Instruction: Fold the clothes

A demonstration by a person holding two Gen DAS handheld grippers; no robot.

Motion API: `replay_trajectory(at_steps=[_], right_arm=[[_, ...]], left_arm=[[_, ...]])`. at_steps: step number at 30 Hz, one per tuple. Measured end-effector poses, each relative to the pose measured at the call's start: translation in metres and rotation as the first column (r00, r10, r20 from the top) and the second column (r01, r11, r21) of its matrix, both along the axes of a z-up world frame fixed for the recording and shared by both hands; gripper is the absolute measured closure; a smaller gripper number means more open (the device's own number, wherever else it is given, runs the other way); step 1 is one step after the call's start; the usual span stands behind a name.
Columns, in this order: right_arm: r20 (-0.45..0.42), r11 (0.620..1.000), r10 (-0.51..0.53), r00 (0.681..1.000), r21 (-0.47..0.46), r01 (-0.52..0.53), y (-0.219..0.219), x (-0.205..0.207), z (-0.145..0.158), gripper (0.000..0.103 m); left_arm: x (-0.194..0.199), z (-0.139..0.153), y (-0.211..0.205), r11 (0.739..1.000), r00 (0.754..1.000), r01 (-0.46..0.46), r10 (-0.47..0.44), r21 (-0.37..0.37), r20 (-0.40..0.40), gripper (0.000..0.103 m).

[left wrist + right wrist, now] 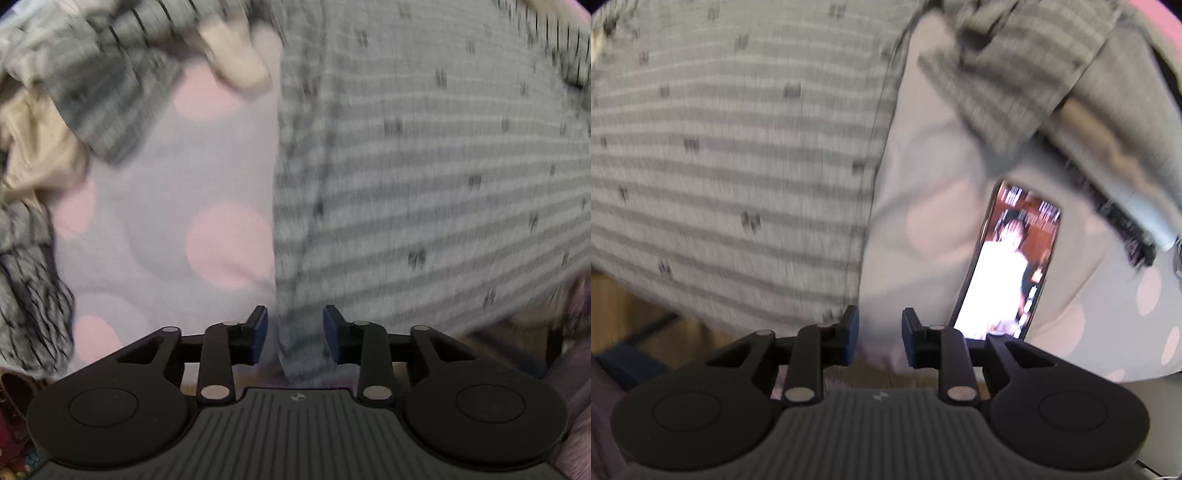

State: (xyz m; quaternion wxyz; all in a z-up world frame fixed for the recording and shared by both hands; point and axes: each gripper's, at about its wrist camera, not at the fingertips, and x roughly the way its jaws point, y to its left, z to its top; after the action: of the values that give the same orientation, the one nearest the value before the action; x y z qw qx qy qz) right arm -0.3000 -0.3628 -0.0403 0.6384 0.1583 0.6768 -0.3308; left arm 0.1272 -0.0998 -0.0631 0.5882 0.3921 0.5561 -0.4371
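Observation:
A light grey striped garment (424,166) with small dark motifs lies spread over a lavender sheet (166,221) with pink dots. It fills the right of the left wrist view and the left of the right wrist view (720,147). My left gripper (294,328) is open, and the garment's lower left corner sits in the gap between its fingers. My right gripper (880,332) is open at the garment's lower right edge, with only the sheet (923,184) showing between its fingers. Both views are blurred by motion.
A phone (1008,266) with a lit screen lies on the sheet right of the garment. Other clothes are heaped behind: a darker striped piece (110,92) and a beige one (33,147), also a striped pile (1015,74). Wooden floor (620,314) shows beyond the near edge.

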Motion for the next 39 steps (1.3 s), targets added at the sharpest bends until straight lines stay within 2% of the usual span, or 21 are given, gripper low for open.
replay_trajectory(at_steps=[4, 8, 11, 14, 16, 22, 28, 29, 30, 32, 34, 36, 37, 39], right_arm=[[0.096, 0.998, -0.011, 0.995, -0.056, 0.016, -0.013, 0.029, 0.01, 0.071], [0.169, 0.994, -0.035, 0.985, -0.098, 0.052, -0.026, 0.056, 0.003, 0.069], [0.236, 0.993, -0.039, 0.971, -0.096, 0.063, -0.039, 0.072, -0.01, 0.068], [0.275, 0.991, -0.023, 0.961, -0.119, 0.058, -0.044, 0.089, -0.014, 0.061], [0.284, 0.99, -0.011, 0.959, -0.129, 0.05, -0.05, 0.097, -0.014, 0.061], [0.319, 0.996, -0.051, 0.946, -0.049, 0.07, -0.074, 0.107, -0.028, 0.061], [0.317, 0.999, -0.038, 0.948, -0.011, 0.043, -0.075, 0.128, -0.04, 0.061], [0.311, 0.999, -0.031, 0.95, -0.017, 0.038, -0.076, 0.131, -0.041, 0.061], [0.303, 0.999, -0.025, 0.953, -0.026, 0.034, -0.077, 0.133, -0.042, 0.061], [0.288, 0.999, -0.016, 0.957, -0.042, 0.03, -0.08, 0.137, -0.044, 0.061], [0.278, 0.998, -0.023, 0.96, -0.047, 0.037, -0.084, 0.139, -0.047, 0.061], [0.271, 0.998, -0.026, 0.962, -0.047, 0.04, -0.087, 0.139, -0.049, 0.061], [0.268, 0.998, -0.027, 0.963, -0.046, 0.04, -0.087, 0.139, -0.049, 0.061], [0.267, 0.998, -0.026, 0.963, -0.043, 0.039, -0.087, 0.14, -0.05, 0.061]], left_arm=[[0.021, 0.023, -0.025, 0.985, 0.994, -0.107, 0.108, -0.136, 0.004, 0.07], [0.035, 0.015, -0.055, 0.961, 0.984, -0.151, 0.168, -0.23, 0.052, 0.069], [0.046, 0.008, -0.078, 0.938, 0.973, -0.178, 0.212, -0.298, 0.086, 0.069], [0.048, -0.011, -0.092, 0.942, 0.967, -0.148, 0.202, -0.302, 0.155, 0.069], [0.053, -0.02, -0.101, 0.939, 0.964, -0.141, 0.202, -0.315, 0.172, 0.069], [0.07, -0.048, -0.132, 0.932, 0.929, -0.114, 0.223, -0.345, 0.296, 0.069], [0.085, -0.063, -0.155, 0.911, 0.908, -0.13, 0.267, -0.391, 0.322, 0.066], [0.088, -0.061, -0.156, 0.906, 0.9, -0.137, 0.283, -0.401, 0.331, 0.07], [0.091, -0.06, -0.157, 0.9, 0.891, -0.146, 0.3, -0.411, 0.341, 0.086], [0.099, -0.056, -0.158, 0.898, 0.846, -0.181, 0.35, -0.401, 0.401, 0.092], [0.115, -0.048, -0.152, 0.886, 0.789, -0.232, 0.412, -0.401, 0.455, 0.094], [0.134, -0.037, -0.142, 0.861, 0.734, -0.275, 0.476, -0.428, 0.484, 0.095], [0.144, -0.031, -0.135, 0.843, 0.697, -0.305, 0.514, -0.443, 0.499, 0.096], [0.164, -0.024, -0.123, 0.816, 0.667, -0.354, 0.562, -0.457, 0.488, 0.096]])
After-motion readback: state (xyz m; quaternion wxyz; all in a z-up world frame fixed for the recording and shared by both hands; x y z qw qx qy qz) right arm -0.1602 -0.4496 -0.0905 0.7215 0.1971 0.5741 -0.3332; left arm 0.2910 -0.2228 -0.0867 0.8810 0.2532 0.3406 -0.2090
